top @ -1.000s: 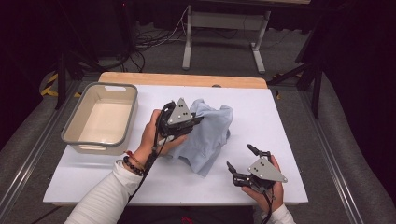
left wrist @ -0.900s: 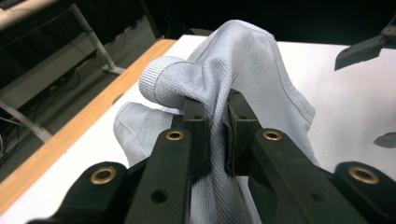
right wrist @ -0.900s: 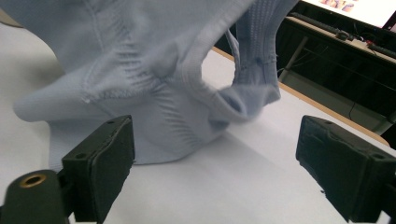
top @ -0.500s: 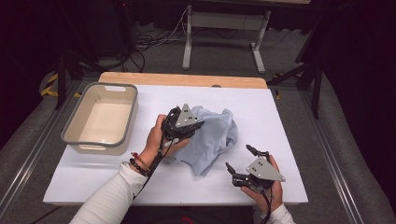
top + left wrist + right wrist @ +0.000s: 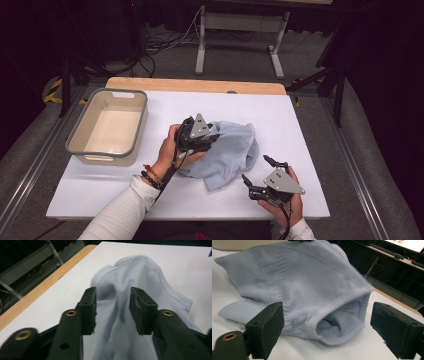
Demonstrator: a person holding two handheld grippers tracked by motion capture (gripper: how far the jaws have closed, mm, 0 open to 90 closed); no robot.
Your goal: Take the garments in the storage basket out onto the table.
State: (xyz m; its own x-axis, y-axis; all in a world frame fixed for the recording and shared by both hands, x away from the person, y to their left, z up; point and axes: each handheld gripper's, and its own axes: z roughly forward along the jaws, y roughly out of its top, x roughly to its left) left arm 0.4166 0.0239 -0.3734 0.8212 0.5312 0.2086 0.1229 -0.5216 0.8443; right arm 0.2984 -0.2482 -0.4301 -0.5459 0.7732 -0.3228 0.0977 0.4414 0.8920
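— What's the surface like?
— White table top (image 5: 310,125) with a wooden far edge, grey carpet around it. My pale blue shirt (image 5: 232,150) lies crumpled mid-table beside the beige bin (image 5: 80,132).
— Grippers?
— Left gripper (image 5: 113,305) has just been opening, cloth loose between its jaws; right gripper (image 5: 257,170) is released.

garment (image 5: 227,152): pale blue | tub (image 5: 107,127): beige, grey rim | table (image 5: 310,125): white

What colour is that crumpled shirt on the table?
The shirt is pale blue, plain with ribbed edges. The right gripper view shows it best.
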